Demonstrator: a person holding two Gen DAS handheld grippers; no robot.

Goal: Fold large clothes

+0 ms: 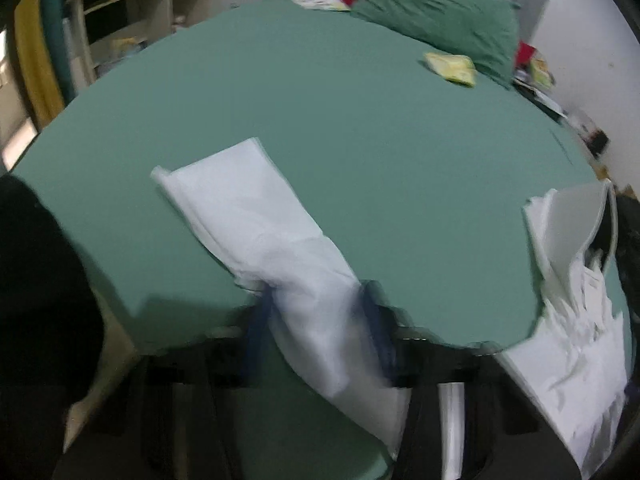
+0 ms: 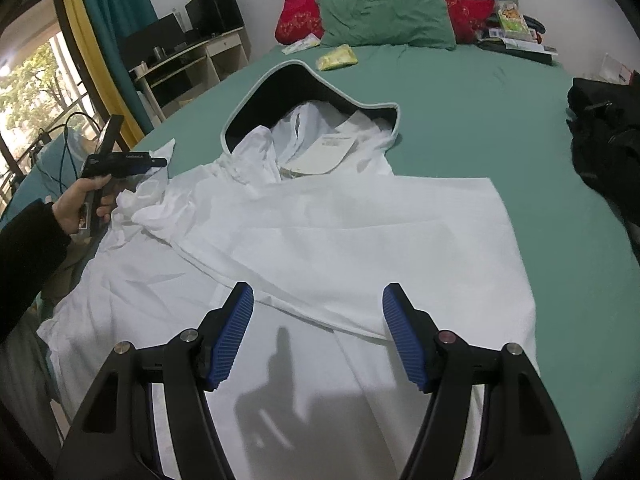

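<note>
A white hooded garment (image 2: 360,232) lies spread on the green bed (image 2: 500,120), one side folded over its middle. Its stiff, dark-lined hood brim (image 2: 304,80) stands up at the far end, above a paper tag (image 2: 324,152). My right gripper (image 2: 319,290) hangs open over the near part, with nothing between its blue pads (image 2: 232,336). At the garment's left edge a hand (image 2: 76,204) holds my left gripper (image 2: 158,162). In the blurred left wrist view the white sleeve (image 1: 248,208) runs between the left gripper (image 1: 318,300) fingers, which look shut on it.
A green pillow (image 2: 384,12) and a red blanket (image 2: 300,12) lie at the headboard, with a yellow packet (image 2: 338,58) in front. A black bag (image 2: 604,140) sits at the bed's right edge. A desk with shelves (image 2: 188,60), curtains and a window stand on the left.
</note>
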